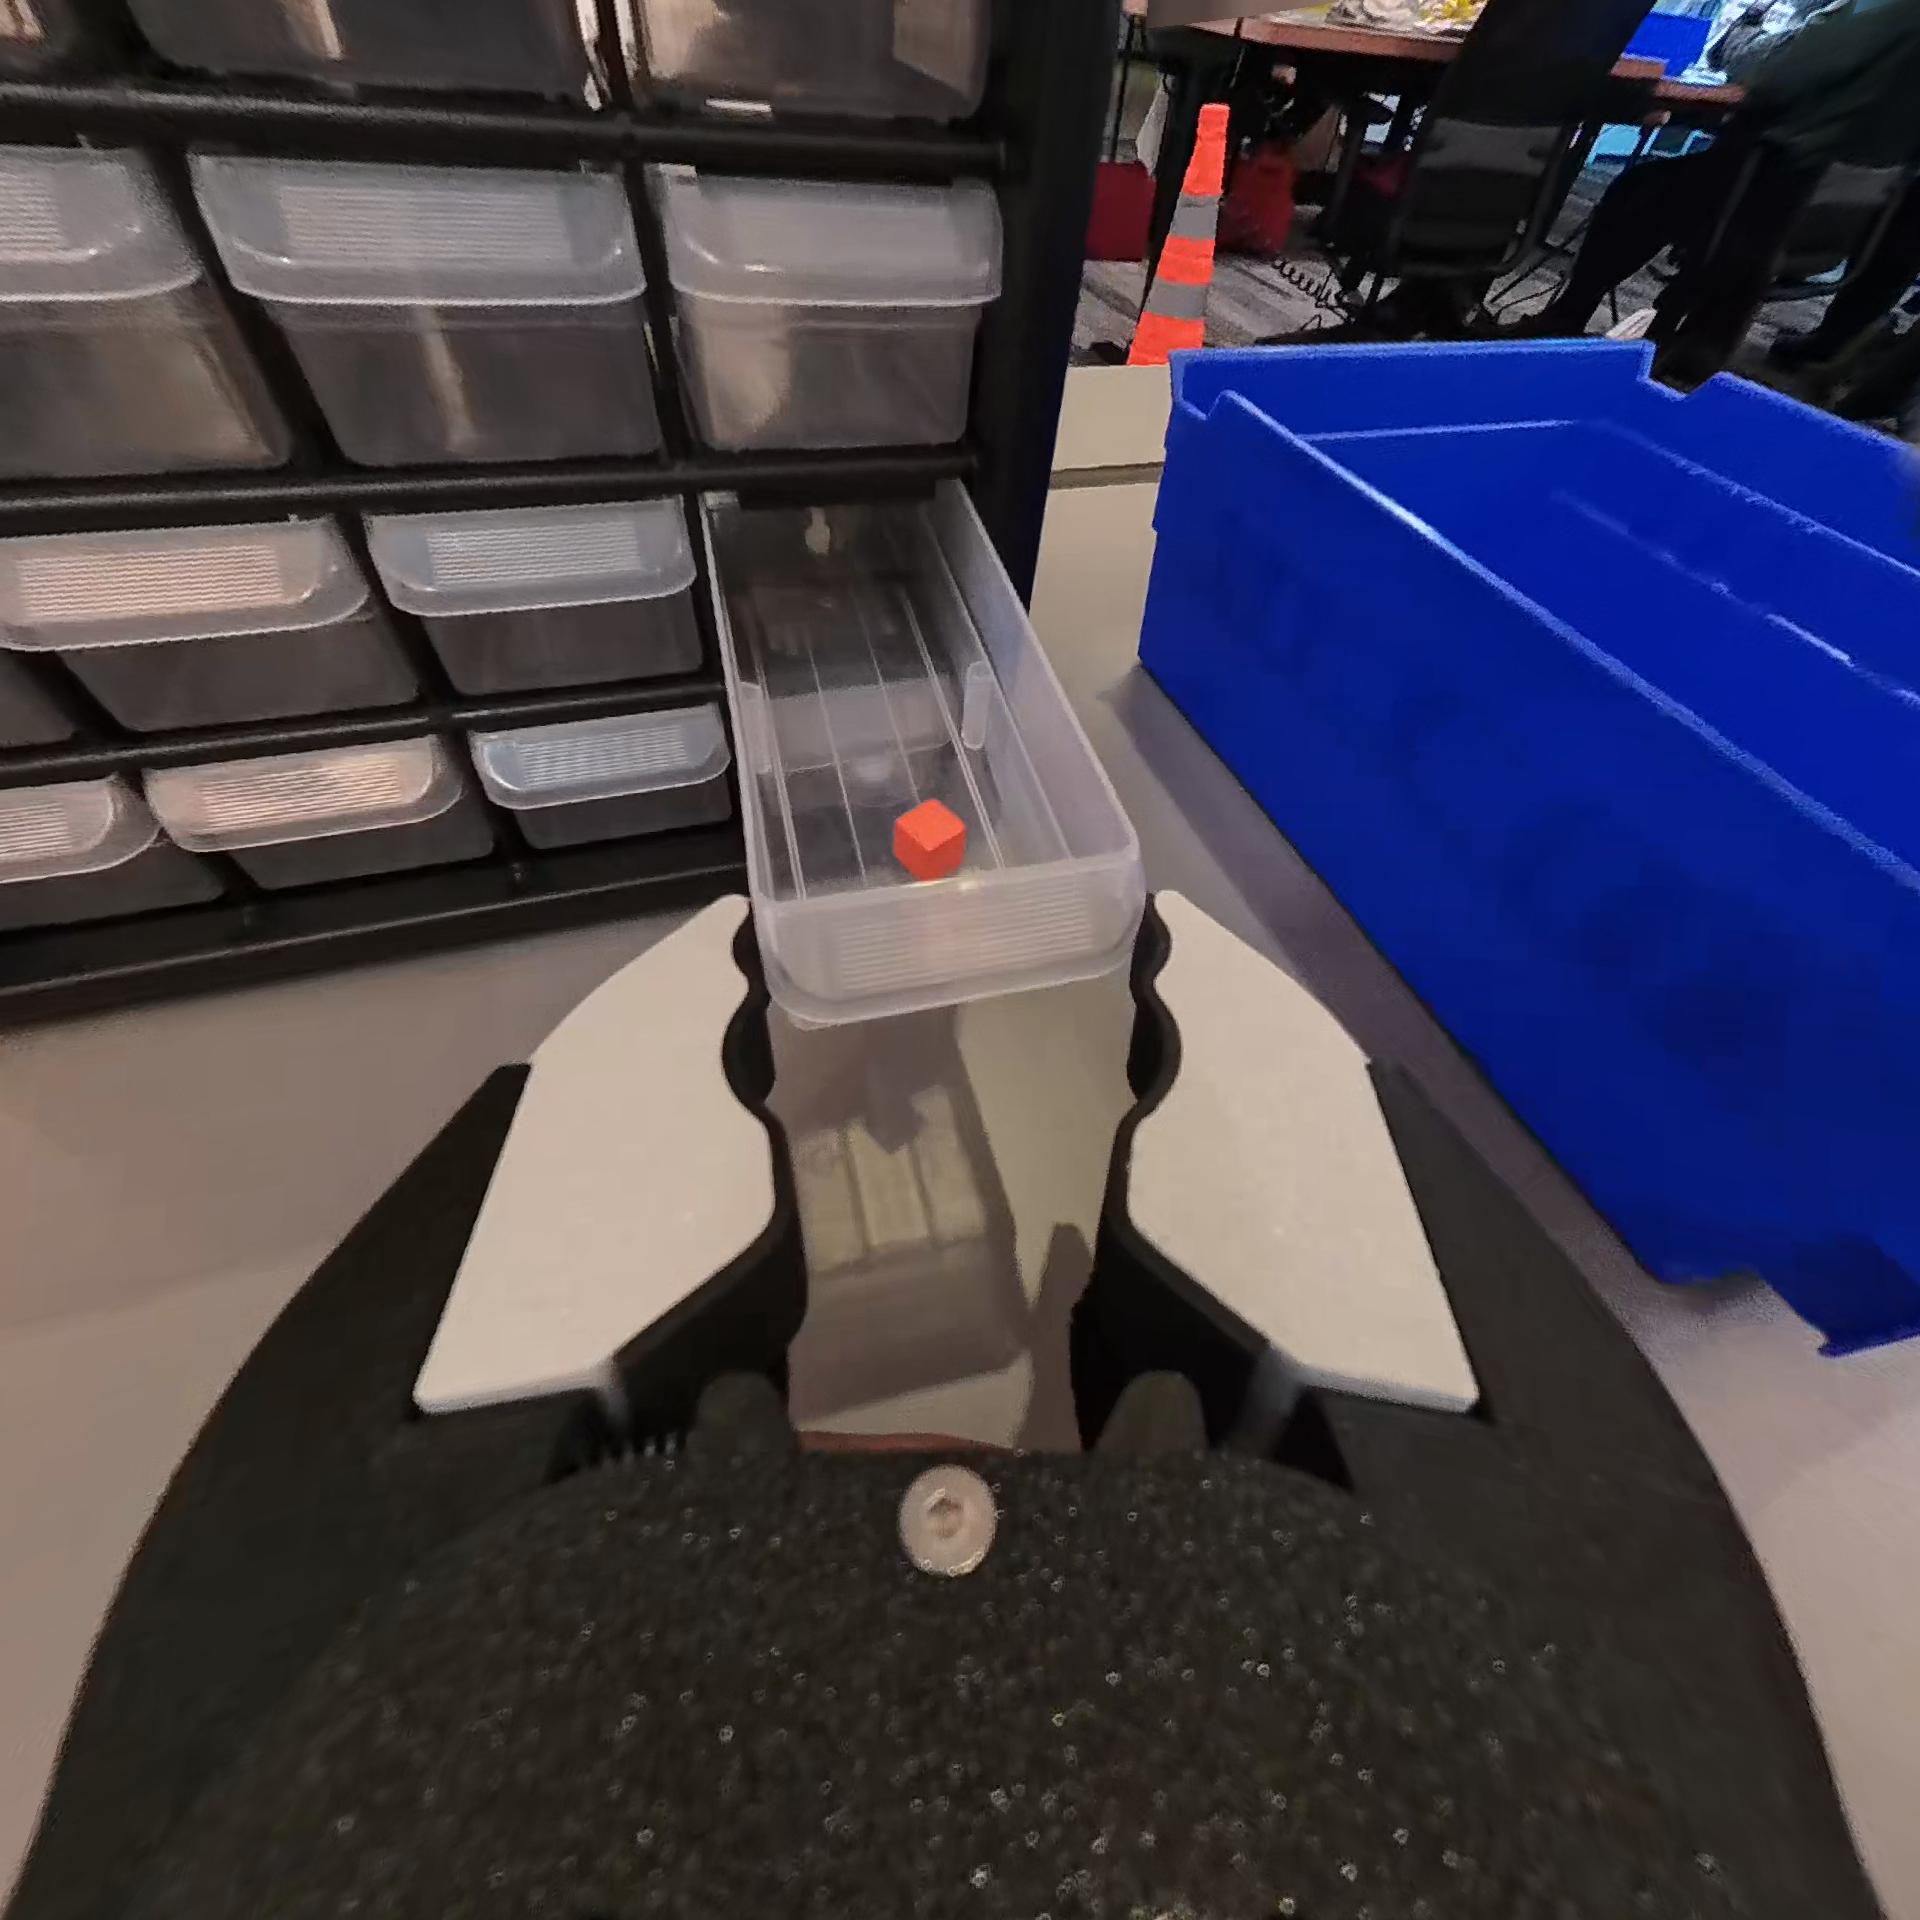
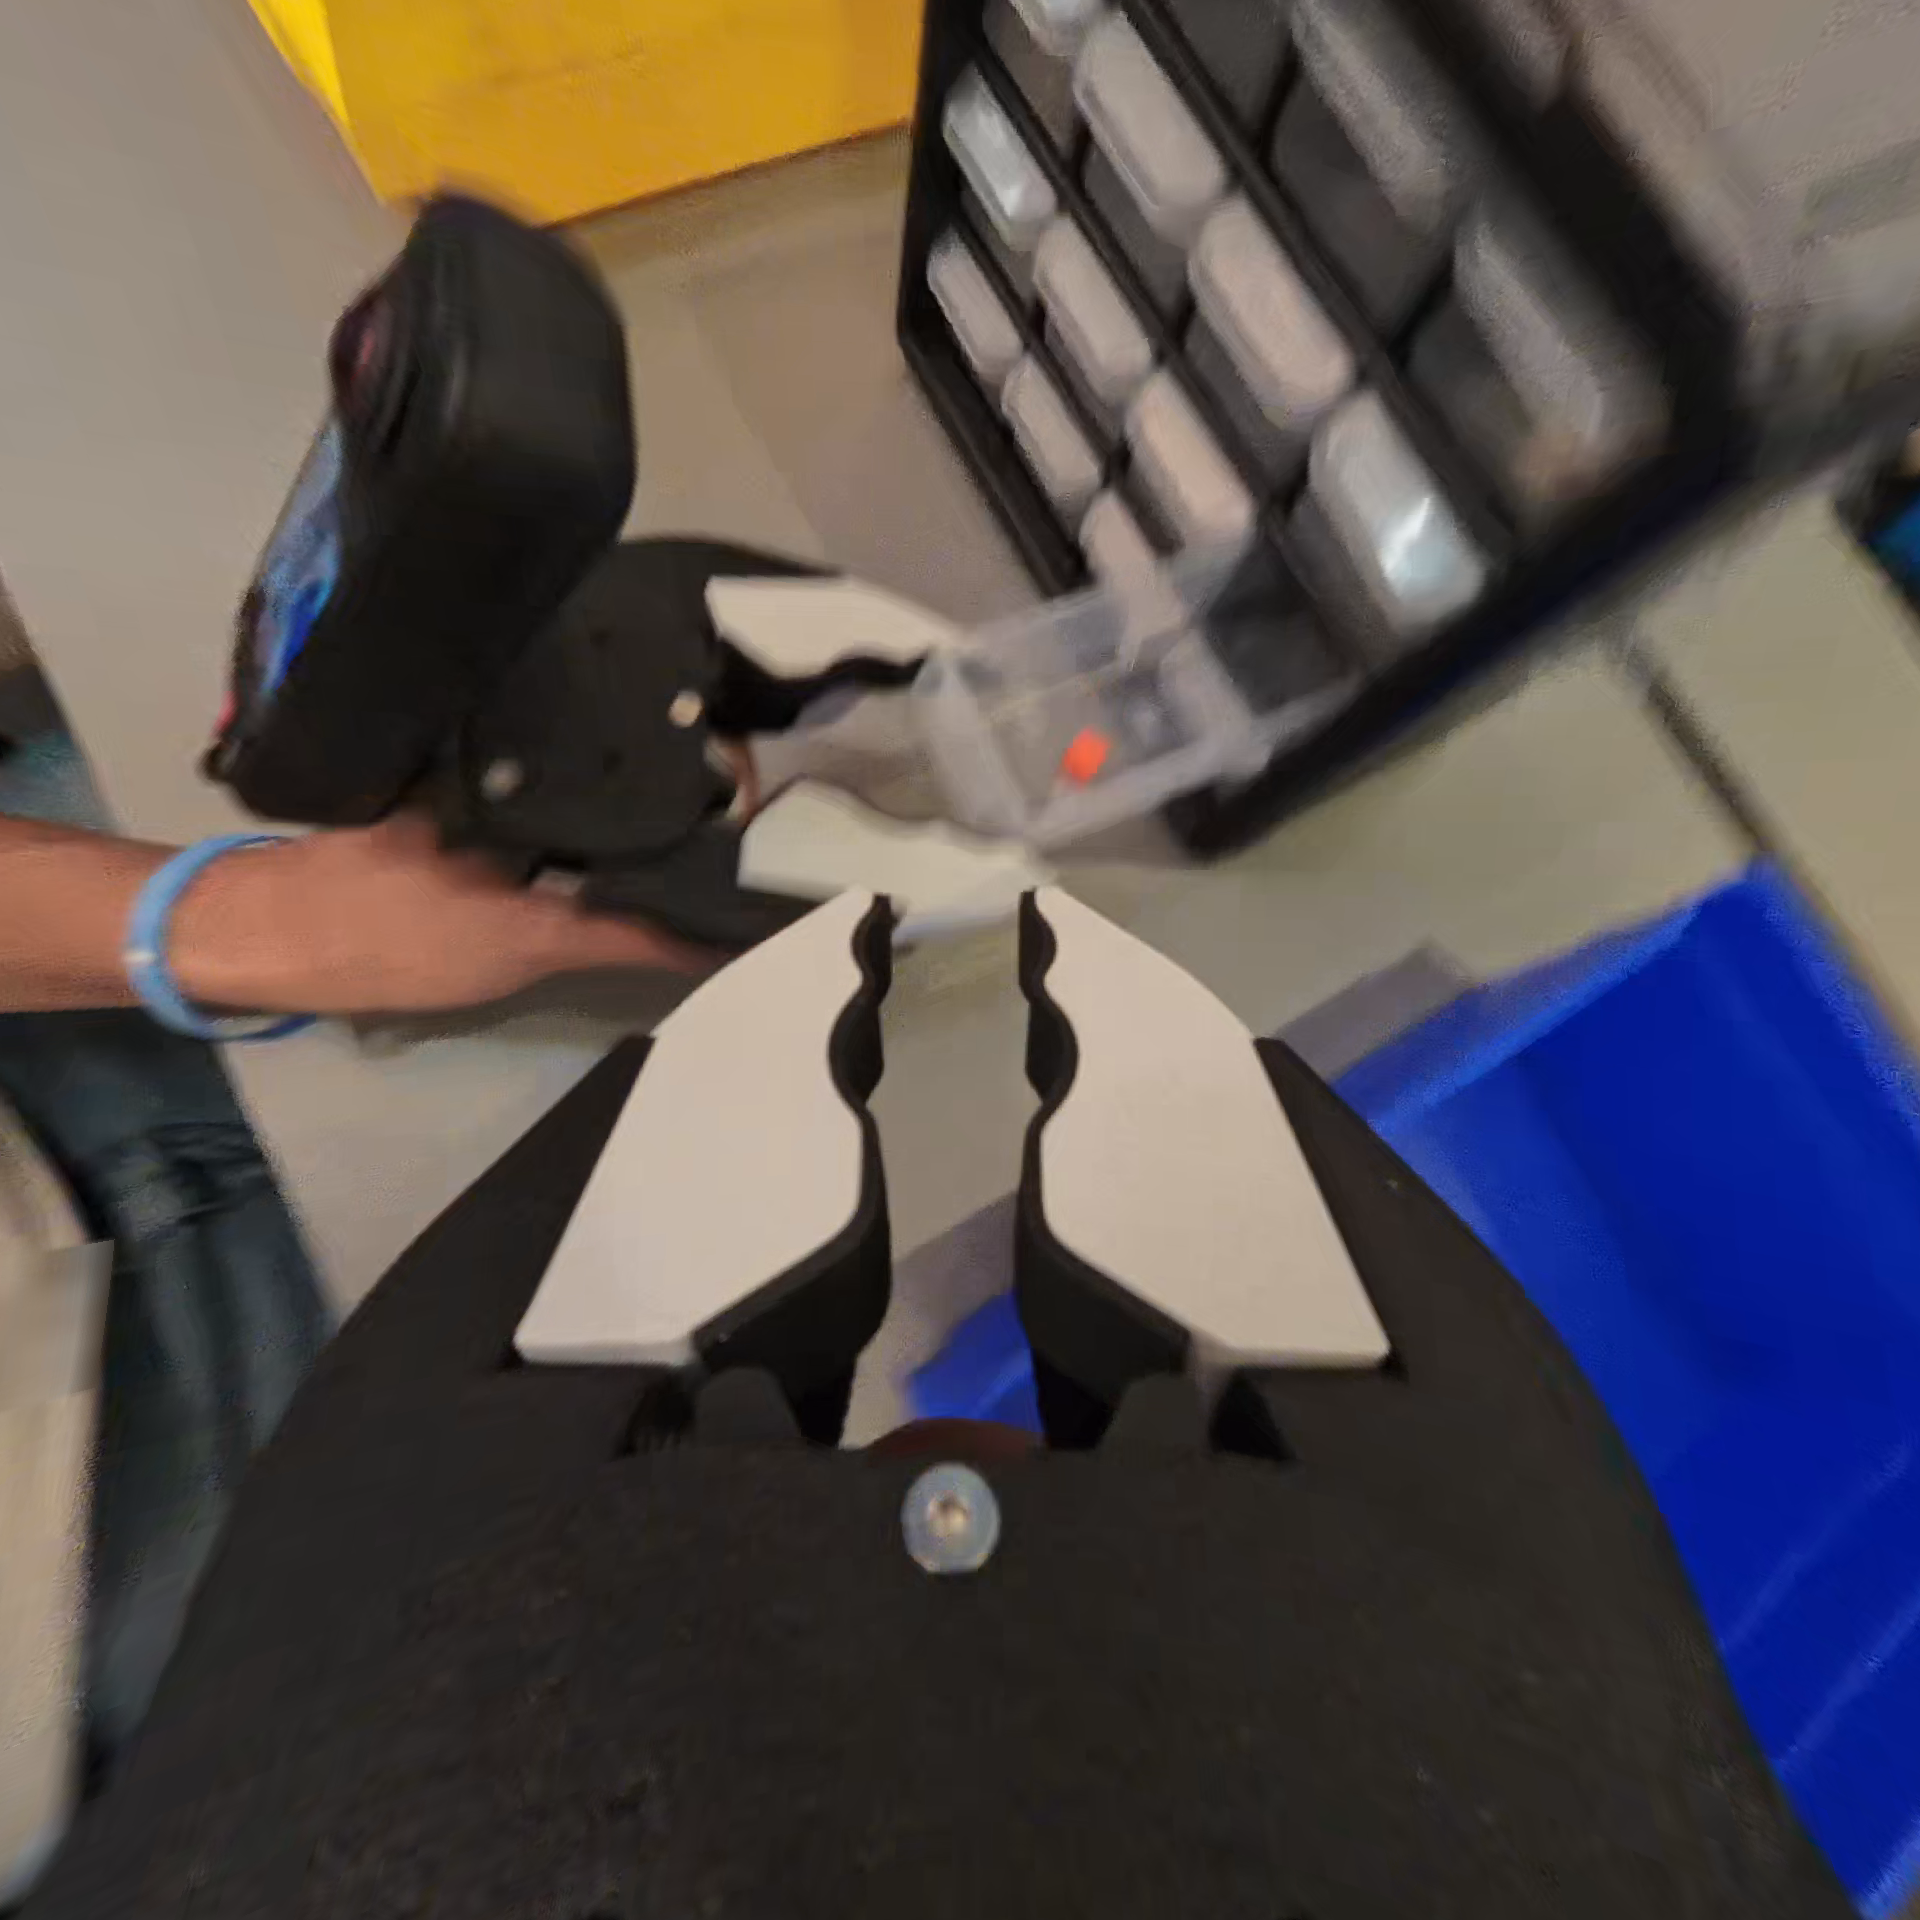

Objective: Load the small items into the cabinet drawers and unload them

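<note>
Left wrist view low and close, facing the cabinet (image 1: pixel 499 436) front along an open drawer (image 1: pixel 914 748); right wrist view higher, farther back on the right, tilted, looking left-down; shared by both: cabinet (image 2: pixel 1299 364), drawer (image 2: pixel 1081 717), blue bin (image 1: pixel 1558 790) (image 2: pixel 1662 1195).

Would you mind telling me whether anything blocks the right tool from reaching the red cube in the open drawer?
Nothing covers the red cube: the drawer is open-topped. The left tool sits at the drawer's front end, so the right tool, open and empty, should come from above.
</note>
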The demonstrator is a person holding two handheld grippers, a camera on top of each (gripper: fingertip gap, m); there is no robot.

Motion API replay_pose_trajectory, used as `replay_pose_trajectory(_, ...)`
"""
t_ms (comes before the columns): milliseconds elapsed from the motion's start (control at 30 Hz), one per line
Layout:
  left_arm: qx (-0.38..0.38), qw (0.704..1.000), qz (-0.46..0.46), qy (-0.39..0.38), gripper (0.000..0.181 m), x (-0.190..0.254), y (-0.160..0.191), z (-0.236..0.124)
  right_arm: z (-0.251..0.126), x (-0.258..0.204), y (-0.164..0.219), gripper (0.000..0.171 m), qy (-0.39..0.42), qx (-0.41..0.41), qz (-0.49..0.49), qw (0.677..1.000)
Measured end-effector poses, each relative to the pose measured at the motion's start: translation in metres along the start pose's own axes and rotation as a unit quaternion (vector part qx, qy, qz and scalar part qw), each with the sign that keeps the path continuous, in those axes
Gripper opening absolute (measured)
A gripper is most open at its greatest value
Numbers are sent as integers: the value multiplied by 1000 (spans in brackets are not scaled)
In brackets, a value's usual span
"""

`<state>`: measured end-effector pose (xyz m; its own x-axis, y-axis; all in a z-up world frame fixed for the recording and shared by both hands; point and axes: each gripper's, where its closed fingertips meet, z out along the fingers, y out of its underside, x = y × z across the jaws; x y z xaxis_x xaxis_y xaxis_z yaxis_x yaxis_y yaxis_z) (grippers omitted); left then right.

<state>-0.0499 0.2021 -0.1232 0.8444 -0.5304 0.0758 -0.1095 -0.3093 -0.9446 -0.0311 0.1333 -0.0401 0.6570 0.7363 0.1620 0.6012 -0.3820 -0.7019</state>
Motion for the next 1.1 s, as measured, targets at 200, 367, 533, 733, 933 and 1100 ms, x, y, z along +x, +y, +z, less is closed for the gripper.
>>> replay_pose_trajectory(200,-9,1000,-2,0,67,3,3,-6,83,26,-14,26,-110,-205,-93,968)
replay_pose_trajectory(367,-13,1000,-1,-4,67,5,8,-10,105,35,14,26,-113,-349,-150,918)
replay_pose_trajectory(533,-14,1000,-2,-4,67,6,7,-11,110,27,21,26,-134,-403,-139,894)
replay_pose_trajectory(733,-14,1000,1,-3,67,5,7,-12,112,27,25,13,-139,-430,-137,881)
replay_pose_trajectory(933,-16,1000,-2,4,67,4,9,-12,102,29,16,12,-137,-395,-141,897)
replay_pose_trajectory(1100,-17,1000,0,5,67,2,7,-9,29,37,-12,12,-100,-280,-115,948)
